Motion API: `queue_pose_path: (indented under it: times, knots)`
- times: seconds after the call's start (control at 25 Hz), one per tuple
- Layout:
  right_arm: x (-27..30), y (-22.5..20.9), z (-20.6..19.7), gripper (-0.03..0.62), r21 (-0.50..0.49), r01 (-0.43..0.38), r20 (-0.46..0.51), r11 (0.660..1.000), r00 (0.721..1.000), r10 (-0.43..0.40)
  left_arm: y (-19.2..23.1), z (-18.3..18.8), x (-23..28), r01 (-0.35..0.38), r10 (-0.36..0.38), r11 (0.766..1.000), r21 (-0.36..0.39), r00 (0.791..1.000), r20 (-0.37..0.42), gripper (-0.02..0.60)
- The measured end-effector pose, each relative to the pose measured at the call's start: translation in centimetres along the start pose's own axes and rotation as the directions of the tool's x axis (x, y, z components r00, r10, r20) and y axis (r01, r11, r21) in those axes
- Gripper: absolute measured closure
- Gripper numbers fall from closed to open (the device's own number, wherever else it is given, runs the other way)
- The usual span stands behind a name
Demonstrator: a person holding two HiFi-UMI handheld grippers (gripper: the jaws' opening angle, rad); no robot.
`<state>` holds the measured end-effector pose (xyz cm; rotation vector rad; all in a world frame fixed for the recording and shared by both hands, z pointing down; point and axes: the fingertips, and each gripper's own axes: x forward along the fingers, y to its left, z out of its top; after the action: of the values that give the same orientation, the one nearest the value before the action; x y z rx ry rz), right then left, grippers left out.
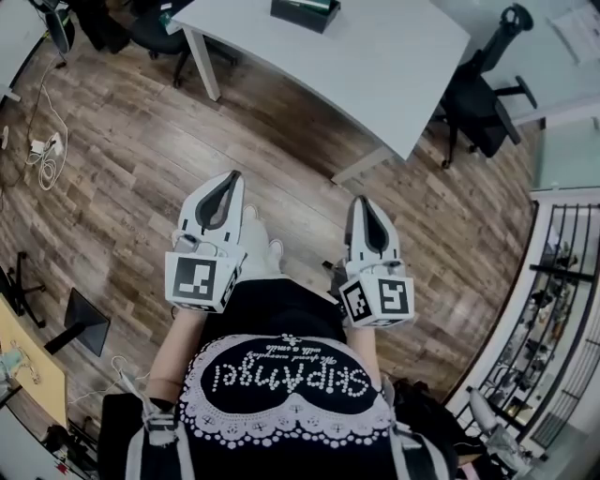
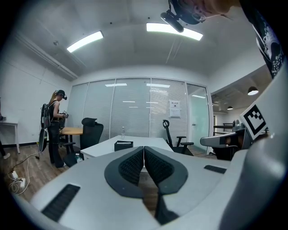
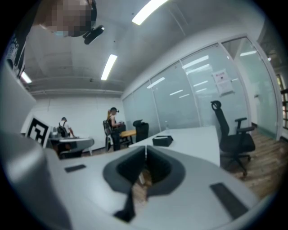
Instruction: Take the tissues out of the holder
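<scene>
Standing over the wooden floor, we hold the left claw and the right claw side by side just ahead of our chest, both pointing toward 12 o'clock. Each gripper view shows that claw's dark pads pressed together at the tips, with nothing pinched between them. The tissue holder, a dark box, sits on the white tabletop at 12 o'clock, at the very upper edge of the head view and well apart from both claws. We cannot tell whether tissues rise out of it. A black office chair stands at 2 o'clock beside the tabletop's corner, white cables lie on the floor at 10 o'clock, and another person stands at 9 o'clock in the left gripper view.
</scene>
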<state>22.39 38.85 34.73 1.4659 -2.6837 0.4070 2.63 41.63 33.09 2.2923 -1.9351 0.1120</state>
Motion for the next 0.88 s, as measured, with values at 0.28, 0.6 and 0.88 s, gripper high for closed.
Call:
queue_pose_path:
  times: [0.28,0.6,0.88]
  knots:
    - [4.3,0.6,-0.5,0.562,0.013,0.01,-0.024,1.0,1.0,-0.01,3.5,0.1,3.3,0.022,-0.022,1.0,-0.004,1.0,0.004,0.557]
    - [14.1,1.4,1.5,0.562,0.021,0.024,-0.012,0.999,1.0,-0.024,10.1,2.8,10.9,0.064,-0.064,0.998,-0.003,0.997,0.033,0.557]
    - [19.5,2.8,3.1,0.56,0.014,0.042,0.003,0.999,0.999,-0.042,13.9,4.4,14.7,0.116,-0.114,0.993,-0.021,0.992,0.051,0.557]
